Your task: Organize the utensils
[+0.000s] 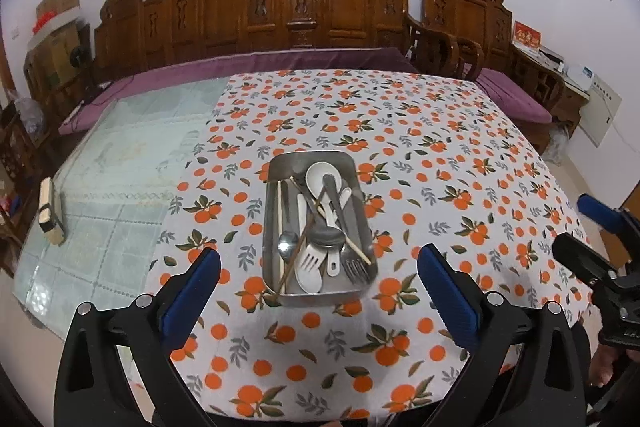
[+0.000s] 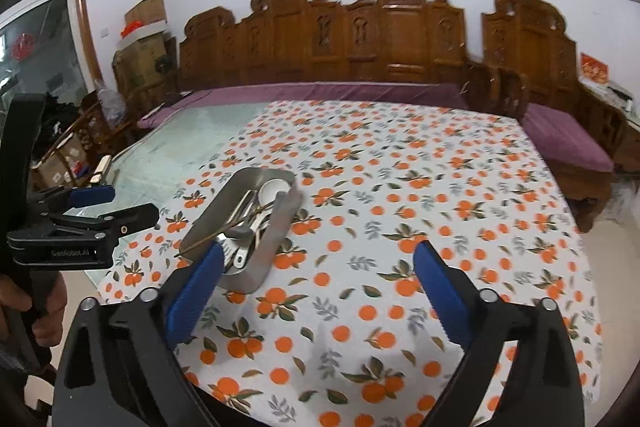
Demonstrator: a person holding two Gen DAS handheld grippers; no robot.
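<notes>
A rectangular metal tray (image 1: 275, 227) sits mid-table on the orange-print cloth. It holds several mixed utensils: white plastic spoons (image 1: 322, 179), a white spork (image 1: 309, 269), metal forks (image 1: 355, 267), a metal spoon (image 1: 287, 245) and wooden chopsticks (image 1: 298, 255). My left gripper (image 1: 318, 267) is open and empty, above the tray's near end. My right gripper (image 2: 318, 263) is open and empty, to the right of the tray (image 2: 280, 227); its left finger (image 2: 196, 291) overlaps the tray's near corner in view. The right gripper also shows at the edge of the left wrist view (image 1: 600, 239).
The orange-print tablecloth (image 1: 420, 155) covers most of the table; bare glass top (image 1: 132, 155) lies to the left with a small box (image 1: 50, 211) on it. A carved wooden bench with purple cushions (image 1: 280, 63) runs behind the table.
</notes>
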